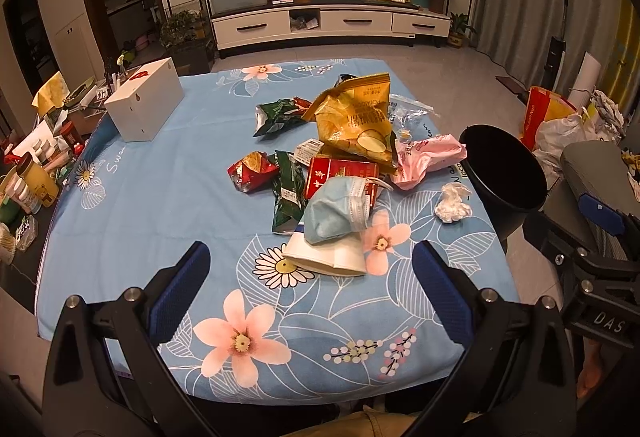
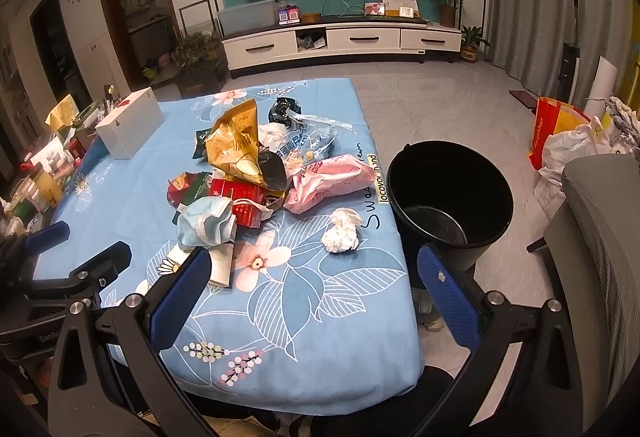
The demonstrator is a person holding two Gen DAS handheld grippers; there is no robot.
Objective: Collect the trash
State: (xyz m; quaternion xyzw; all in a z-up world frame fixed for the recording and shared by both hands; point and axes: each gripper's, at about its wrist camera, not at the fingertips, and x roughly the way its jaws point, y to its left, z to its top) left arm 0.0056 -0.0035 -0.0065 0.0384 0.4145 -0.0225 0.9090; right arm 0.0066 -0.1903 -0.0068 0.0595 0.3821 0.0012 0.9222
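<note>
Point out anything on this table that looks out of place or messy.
A heap of trash litters the middle of the floral tablecloth: snack wrappers, a used face mask, a pink bag, a crumpled tissue. None is in the black bucket beside the table. Both grippers are open and empty.

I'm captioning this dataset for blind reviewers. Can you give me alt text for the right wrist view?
A pile of trash, including a yellow chip bag, a blue face mask and a crumpled tissue, lies on a blue floral tablecloth. A black bucket stands on the floor beside the table. The right gripper is open and holds nothing.
</note>
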